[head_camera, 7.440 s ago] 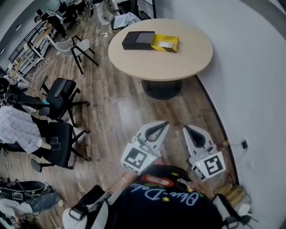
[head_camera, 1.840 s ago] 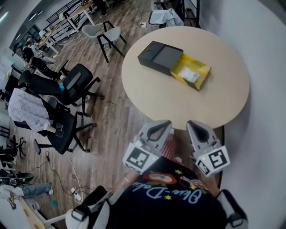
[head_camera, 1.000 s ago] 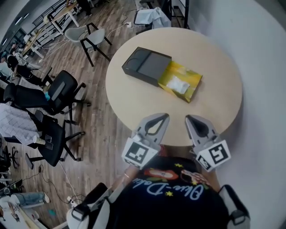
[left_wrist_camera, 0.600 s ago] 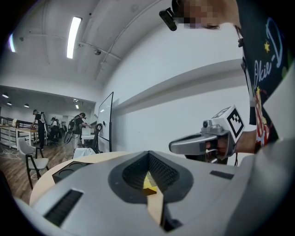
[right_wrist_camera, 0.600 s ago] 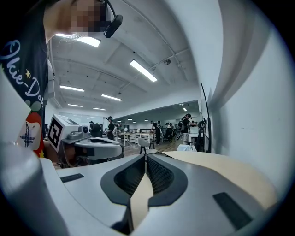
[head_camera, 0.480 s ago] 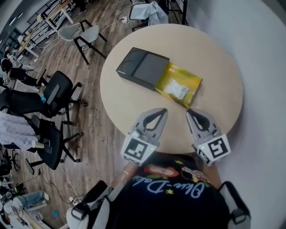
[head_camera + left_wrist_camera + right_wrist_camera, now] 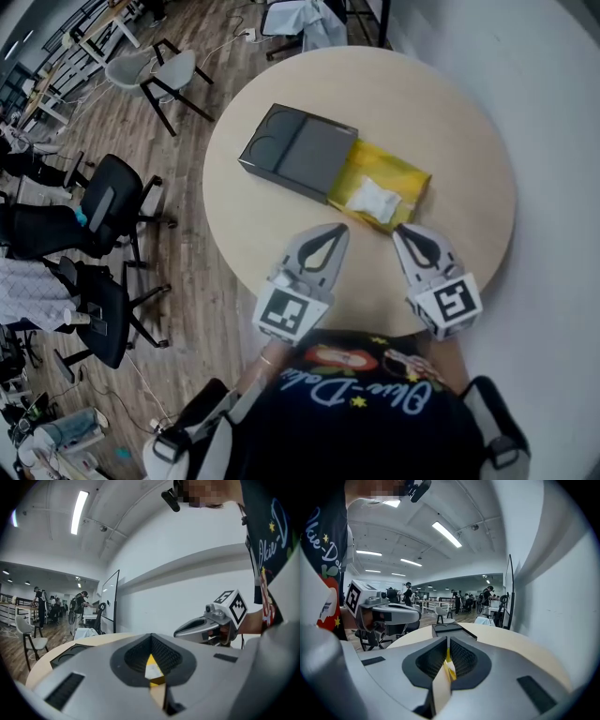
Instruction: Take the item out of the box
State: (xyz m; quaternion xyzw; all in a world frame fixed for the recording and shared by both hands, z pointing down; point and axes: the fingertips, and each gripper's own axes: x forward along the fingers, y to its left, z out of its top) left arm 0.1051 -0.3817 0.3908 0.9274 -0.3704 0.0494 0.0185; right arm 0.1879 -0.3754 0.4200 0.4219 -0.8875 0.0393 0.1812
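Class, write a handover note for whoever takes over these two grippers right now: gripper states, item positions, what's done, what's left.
Left gripper: shut, empty, above the round table's near edge.
Right gripper: shut, empty, beside it.
Done: yellow tray is slid out of the black sleeve; the white packet lies in it.
Left: grasp the packet and lift it out.

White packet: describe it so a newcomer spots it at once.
On the round beige table lies a black box with a yellow tray slid out of it. The white packet lies in that tray, the only white thing on the table.
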